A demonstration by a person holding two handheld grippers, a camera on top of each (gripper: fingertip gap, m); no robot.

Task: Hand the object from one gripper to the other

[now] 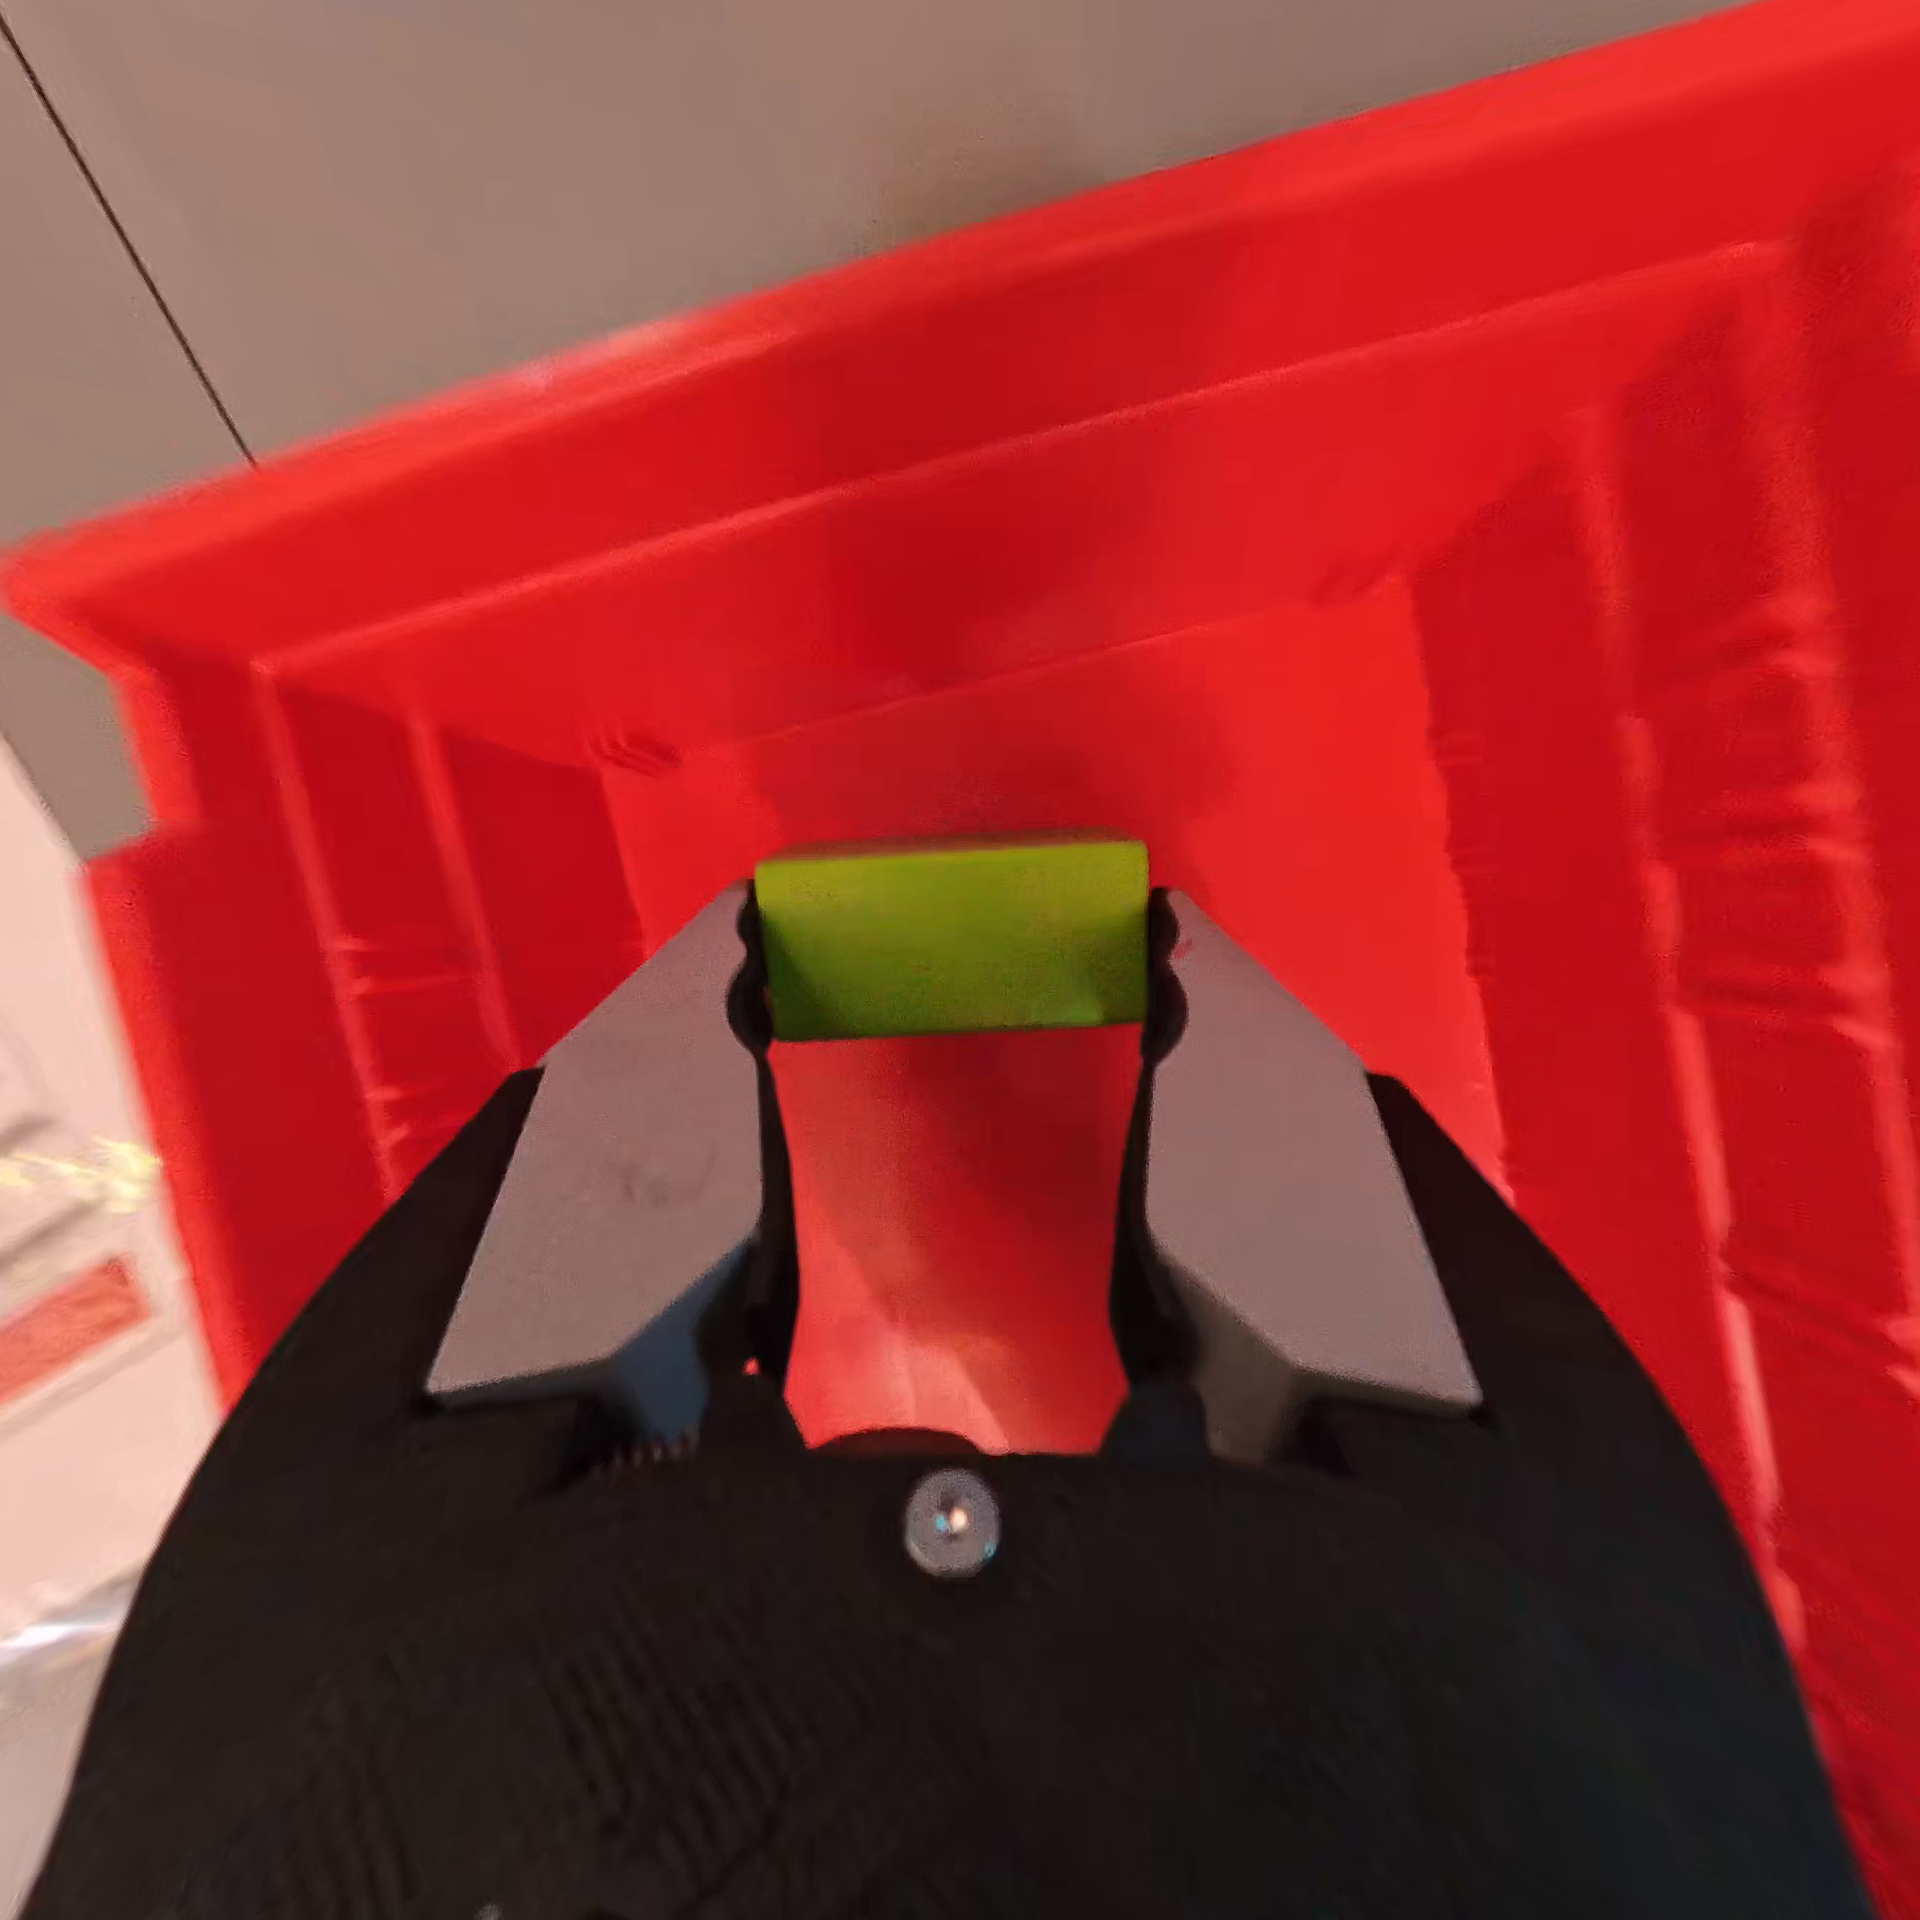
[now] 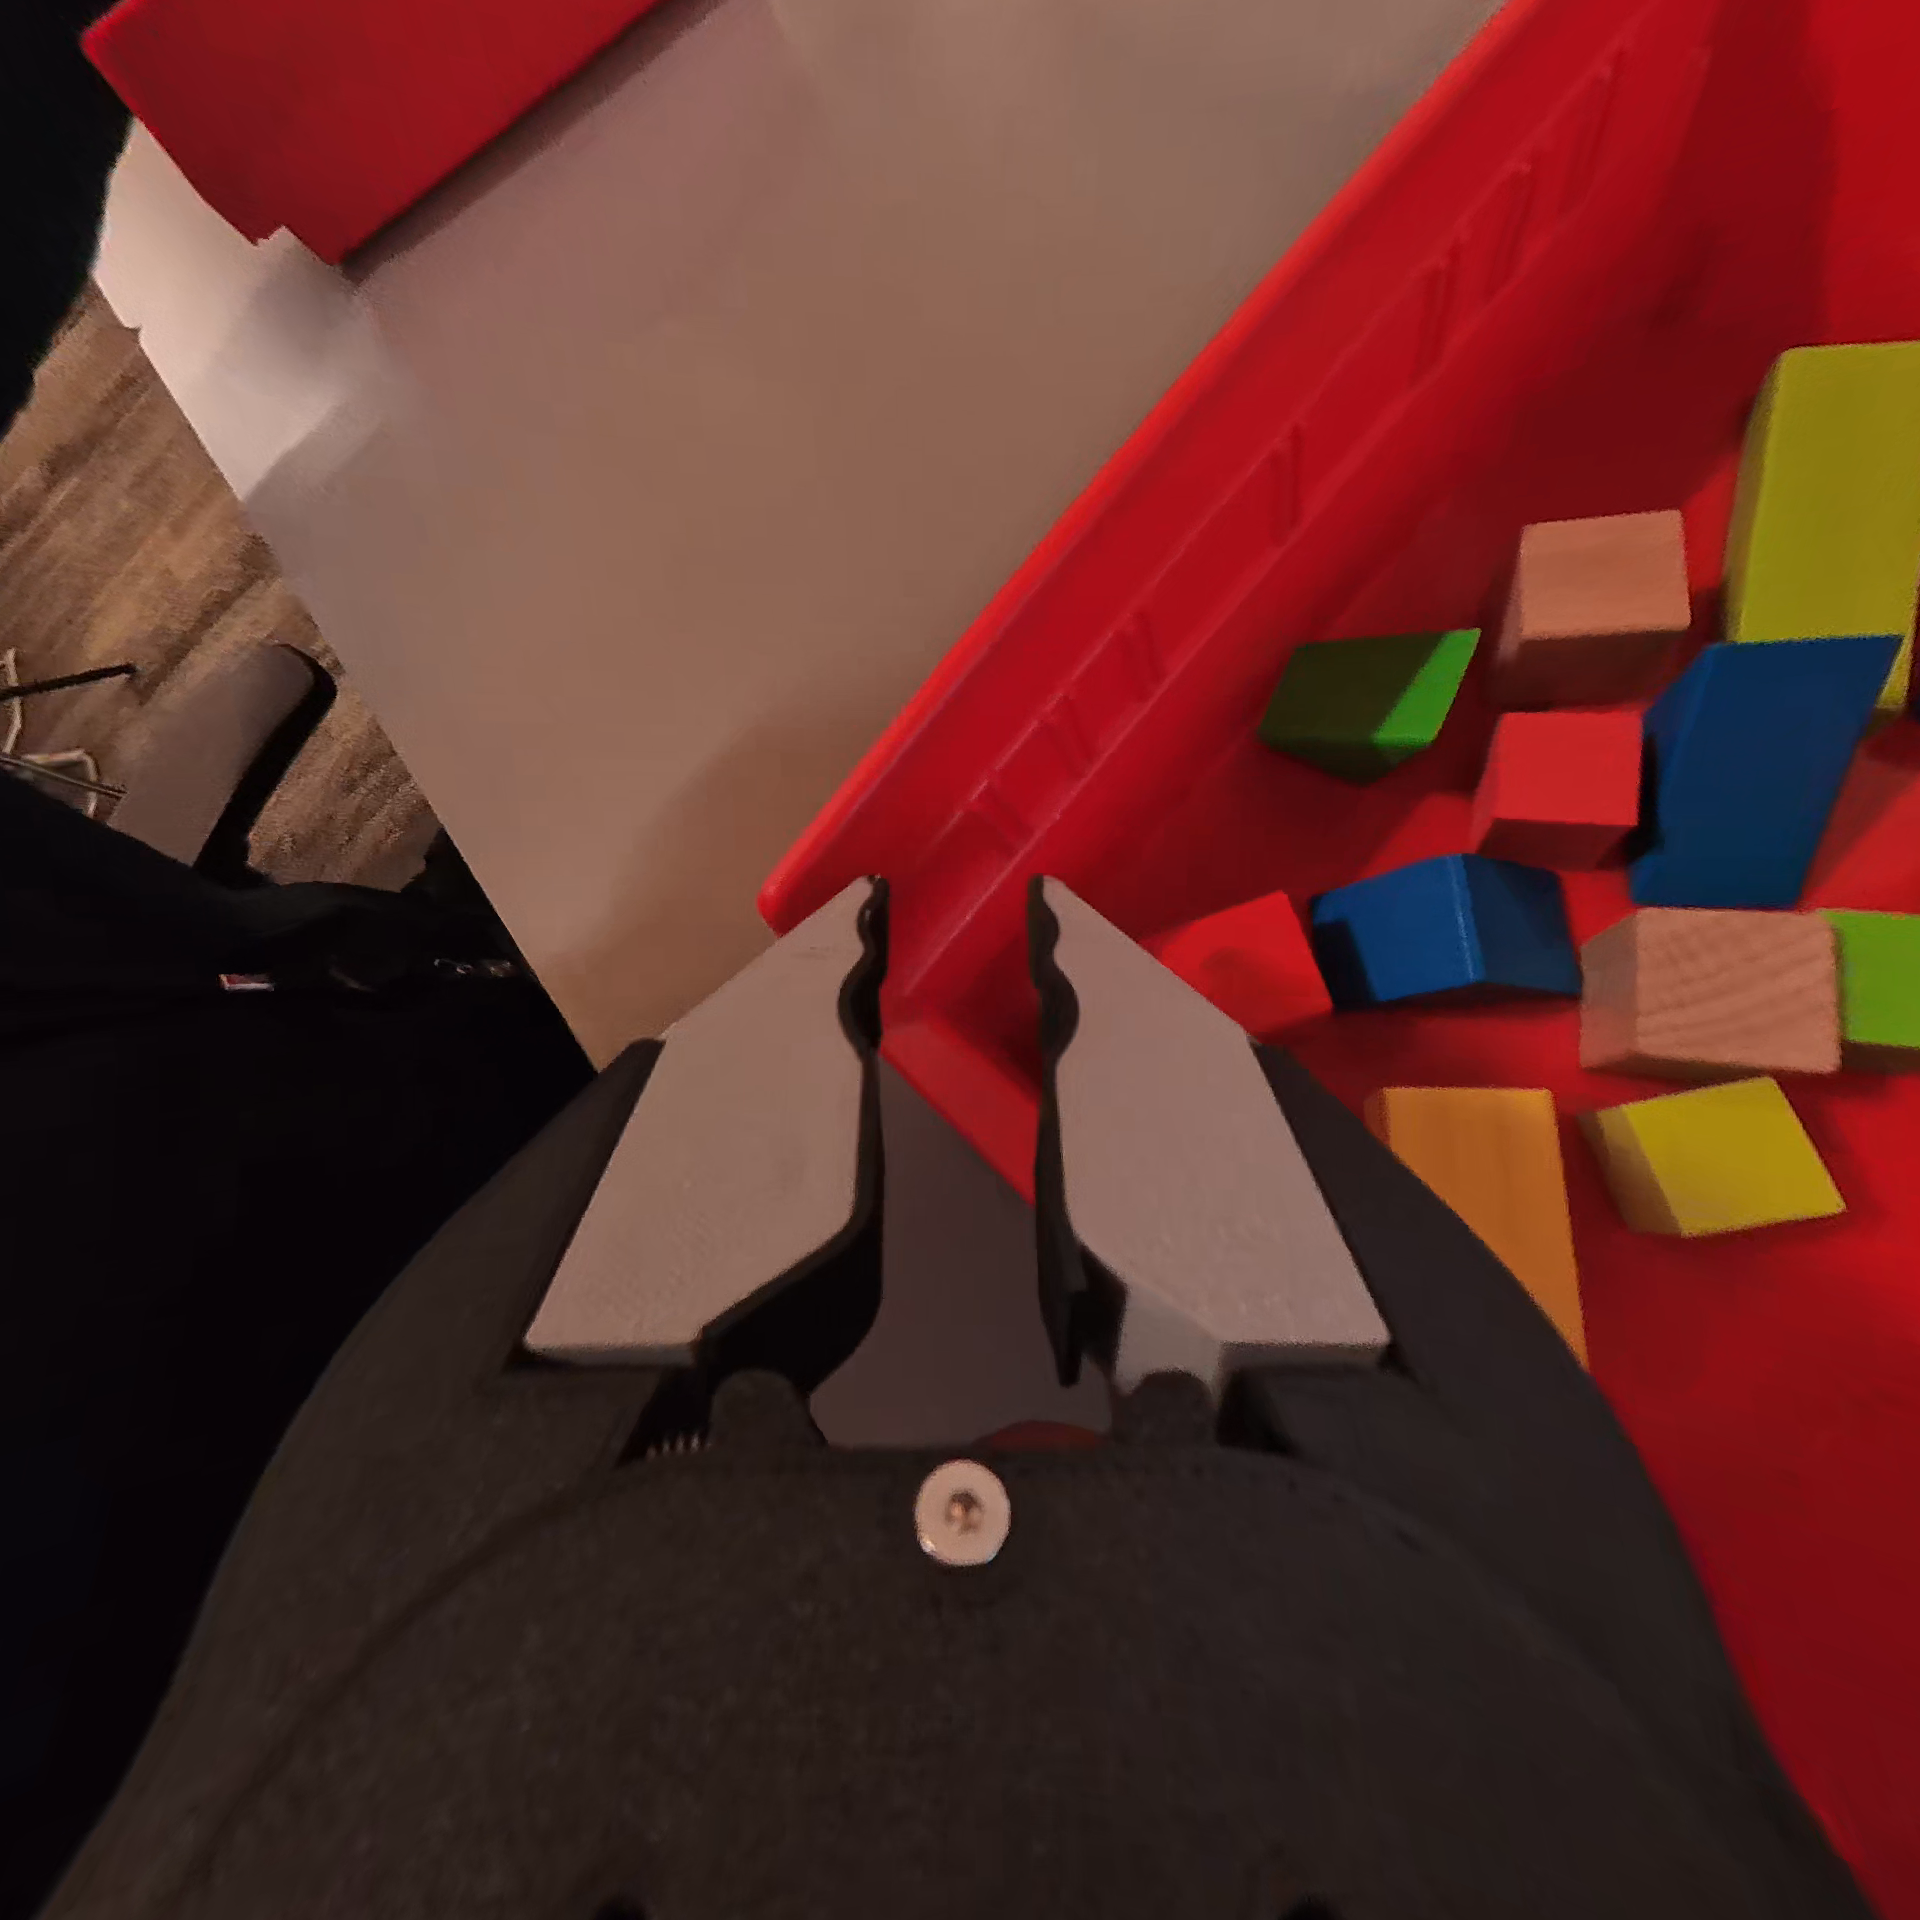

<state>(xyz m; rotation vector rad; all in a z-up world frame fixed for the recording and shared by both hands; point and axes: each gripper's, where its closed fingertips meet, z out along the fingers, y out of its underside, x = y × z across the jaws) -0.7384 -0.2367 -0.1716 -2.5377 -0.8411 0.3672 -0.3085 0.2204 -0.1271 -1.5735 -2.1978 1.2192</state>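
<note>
The left gripper (image 1: pixel 951 940) clamped a lime-green block (image 1: pixel 951 940), seemingly above a blurred red bin (image 1: pixel 1351 468); the right gripper (image 2: pixel 956 935) stood narrowly parted, holding nothing.

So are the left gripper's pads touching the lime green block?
Touching. The left wrist view shows both pads pressed against the lime green block's ends, no gap either side.

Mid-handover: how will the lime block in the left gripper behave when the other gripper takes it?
The lime block looks rigid: straight edges, no dent where the left gripper's pads press its ends. Flat faces suggest it won't roll. Its smooth painted surface may slip under a light pinch.
</note>
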